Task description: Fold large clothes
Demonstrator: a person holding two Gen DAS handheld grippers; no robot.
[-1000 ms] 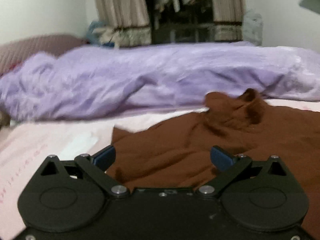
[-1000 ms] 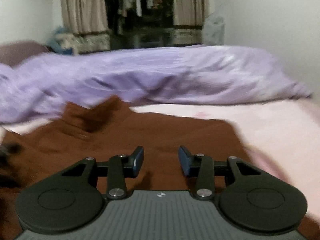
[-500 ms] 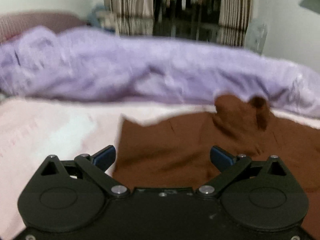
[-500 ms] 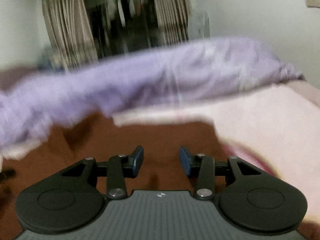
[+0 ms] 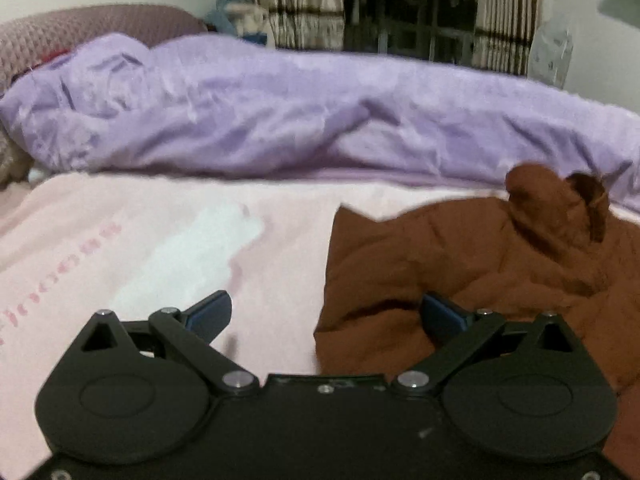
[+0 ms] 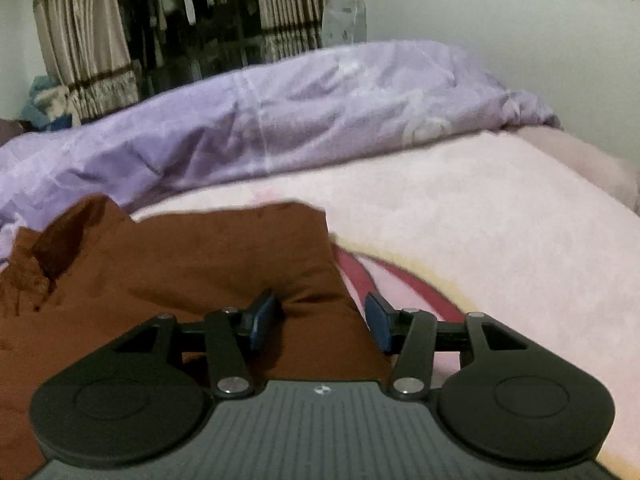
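Observation:
A large brown garment (image 5: 460,264) lies spread on the pink bed cover (image 5: 120,248), with a rumpled bump at its far side. My left gripper (image 5: 326,314) stands wide open over the garment's left edge, which lies between the jaws with no pad pressing on it. In the right wrist view the same brown garment (image 6: 200,264) fills the left half. My right gripper (image 6: 320,322) hovers over its right edge, jaws opening. That edge of the cloth sits between the blue pads (image 6: 260,320), and neither pad squeezes it.
A bunched purple duvet (image 5: 300,120) runs across the far side of the bed. Behind it hang striped curtains (image 6: 80,40) around a dark window with clothes on a rail. A mauve pillow (image 5: 80,36) lies at the far left. Pink cover (image 6: 500,220) stretches right of the garment.
Both grippers have shifted outward to the garment's side edges, the left one leftward and the right one rightward. The right jaws have spread wider. Both views have rolled a little.

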